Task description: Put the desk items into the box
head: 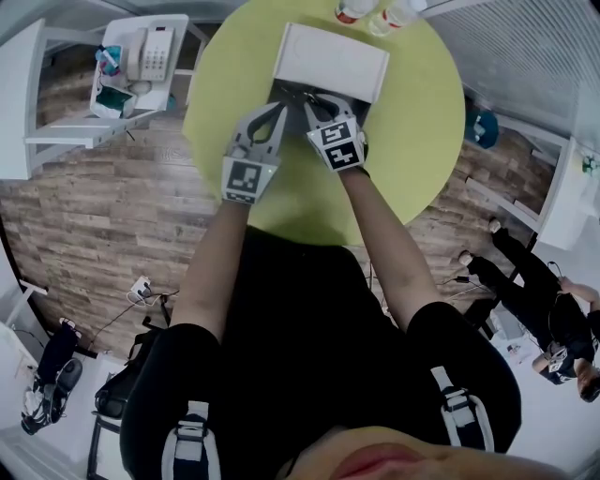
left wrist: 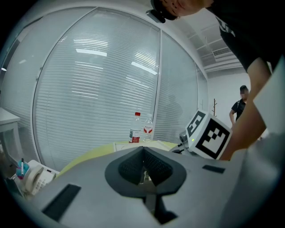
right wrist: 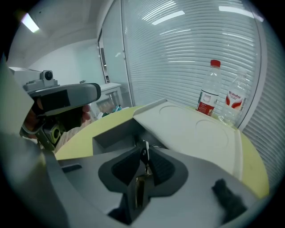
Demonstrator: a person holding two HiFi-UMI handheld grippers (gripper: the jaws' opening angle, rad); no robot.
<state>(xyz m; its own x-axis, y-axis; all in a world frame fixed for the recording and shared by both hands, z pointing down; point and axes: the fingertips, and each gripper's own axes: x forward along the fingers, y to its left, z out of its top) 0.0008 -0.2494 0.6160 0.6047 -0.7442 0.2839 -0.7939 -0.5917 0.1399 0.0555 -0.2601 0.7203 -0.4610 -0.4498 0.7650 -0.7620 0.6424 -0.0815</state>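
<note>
On the round yellow-green table (head: 417,141) stands a grey box (head: 292,92) with its white lid (head: 330,56) swung open toward the far side. Both grippers hang side by side over the box's near edge. My right gripper (head: 315,101) is shut on a small metal item (right wrist: 144,153), silver above and brass below, held just above the box's open inside (right wrist: 111,133). The lid (right wrist: 196,129) lies flat behind it. My left gripper (head: 278,111) is shut, and I see nothing held between its pads (left wrist: 153,167). What lies inside the box is hidden.
Two plastic bottles (head: 354,9) (right wrist: 209,95) stand at the table's far edge behind the lid. A white side table with a telephone (head: 150,52) is at the left. A person in black (head: 544,300) sits on the floor at the right.
</note>
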